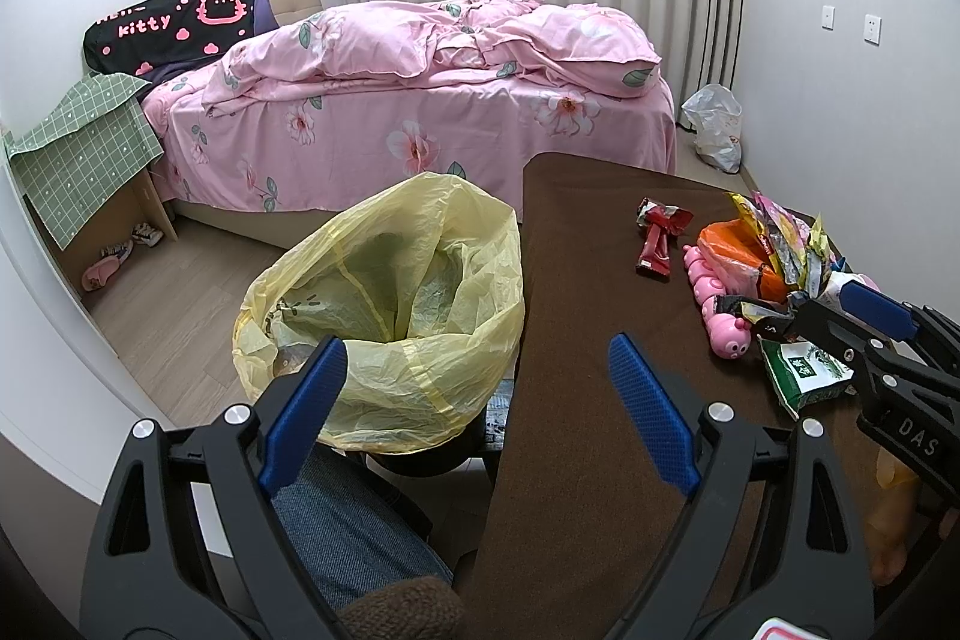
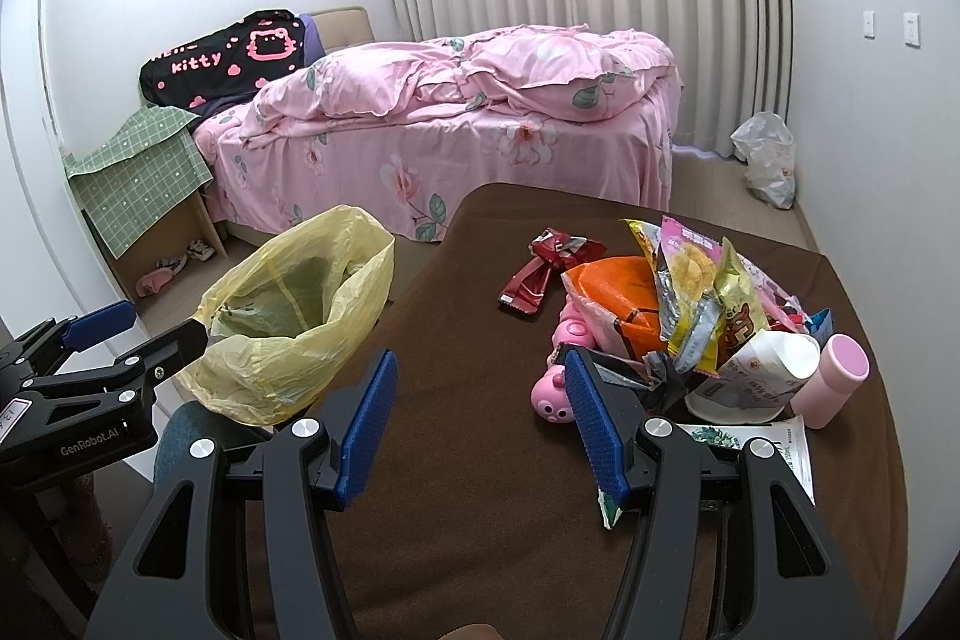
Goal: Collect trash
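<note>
So the brown table (image 2: 456, 400) has a big bare stretch on its near and left side, while all the trash sits bunched up toward the right edge. The table's left edge runs right next to the yellow trash bag (image 1: 384, 304), which stands open on the floor just beside it, mouth gaping. Beyond the far edge is a strip of floor, then the pink bed (image 1: 414, 100).

The left gripper (image 1: 480, 388) hangs tilted downward, straddling that left table edge: one finger over the bag, the other over the tabletop. Jaws wide apart, nothing in them.

The right gripper (image 2: 480, 400) points down at the bare cloth, jaws spread wide too, empty. Its right finger sits just beside the wrapper pile (image 2: 690, 292) and the pink toy (image 2: 555, 394). A red wrapper (image 2: 540, 274) lies a little apart from the heap, and a pink cup (image 2: 831, 379) sits at the right end.
</note>
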